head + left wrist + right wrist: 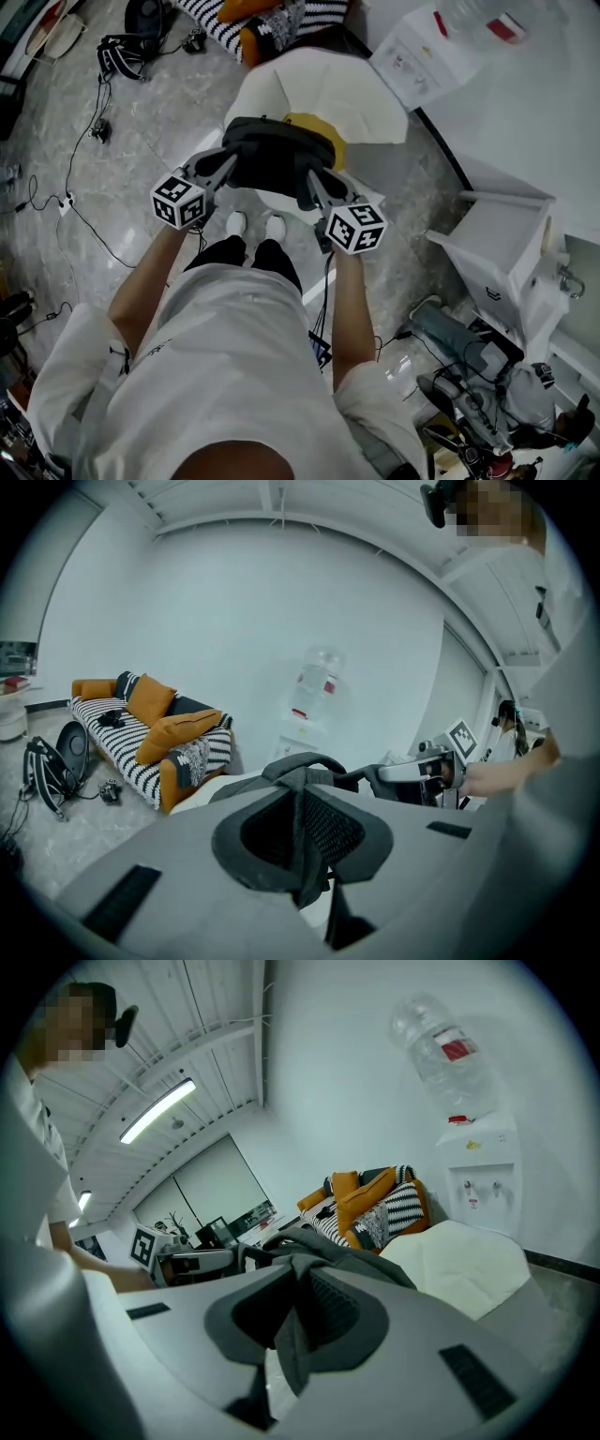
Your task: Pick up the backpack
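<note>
The backpack (277, 155) is charcoal black, with mustard yellow showing at its far edge. The left gripper (228, 169) and right gripper (314, 187) are grey, each with a cube of black-and-white square markers. The sofa (122, 742) is black-and-white striped, its cushions (150, 697) orange. The floor (141, 122) is marbled grey. The person's shirt (225, 347) is white, the trousers (272, 258) black.

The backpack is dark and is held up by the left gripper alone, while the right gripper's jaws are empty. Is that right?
Not alone. The dark backpack is held up by both: the left gripper is shut on its fabric, and the right gripper view shows the right gripper shut on a fold of it too, not empty.
</note>
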Demonstrator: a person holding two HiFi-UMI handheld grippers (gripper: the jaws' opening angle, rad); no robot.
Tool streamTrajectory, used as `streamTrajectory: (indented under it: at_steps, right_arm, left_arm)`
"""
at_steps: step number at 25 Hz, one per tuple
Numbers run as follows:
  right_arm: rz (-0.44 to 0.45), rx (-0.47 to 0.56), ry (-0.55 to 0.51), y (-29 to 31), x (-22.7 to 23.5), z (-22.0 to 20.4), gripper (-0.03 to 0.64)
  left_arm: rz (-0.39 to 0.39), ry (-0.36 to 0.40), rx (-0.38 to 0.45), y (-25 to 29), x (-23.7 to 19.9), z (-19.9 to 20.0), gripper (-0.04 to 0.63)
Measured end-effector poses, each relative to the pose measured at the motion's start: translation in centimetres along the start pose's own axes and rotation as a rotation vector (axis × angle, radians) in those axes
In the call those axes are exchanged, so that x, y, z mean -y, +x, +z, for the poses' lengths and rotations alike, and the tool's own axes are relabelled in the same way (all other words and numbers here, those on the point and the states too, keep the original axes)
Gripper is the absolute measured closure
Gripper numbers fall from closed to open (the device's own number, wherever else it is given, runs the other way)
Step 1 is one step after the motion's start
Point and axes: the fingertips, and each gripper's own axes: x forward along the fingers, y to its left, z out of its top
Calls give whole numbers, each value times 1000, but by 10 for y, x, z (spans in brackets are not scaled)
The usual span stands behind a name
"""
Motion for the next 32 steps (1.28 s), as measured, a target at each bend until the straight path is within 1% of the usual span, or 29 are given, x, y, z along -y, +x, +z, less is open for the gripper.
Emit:
streamTrajectory:
  at_steps: [10,16,24,32]
  right_arm:
    - [-49,67,-5,-16,-34,21,571]
    - [-61,109,-31,-24,-56,39,571]
    - [-46,168,-82,-36,-79,68,571]
    - [-14,213,-145,-41,-104,100,571]
  left_arm:
    - [-84,46,31,-22,6,31,558]
    - [-112,78,67,-38,8,53,558]
    - [-139,127,128,-56,17,88,558]
    - [-142,149,202,-79,23,122,558]
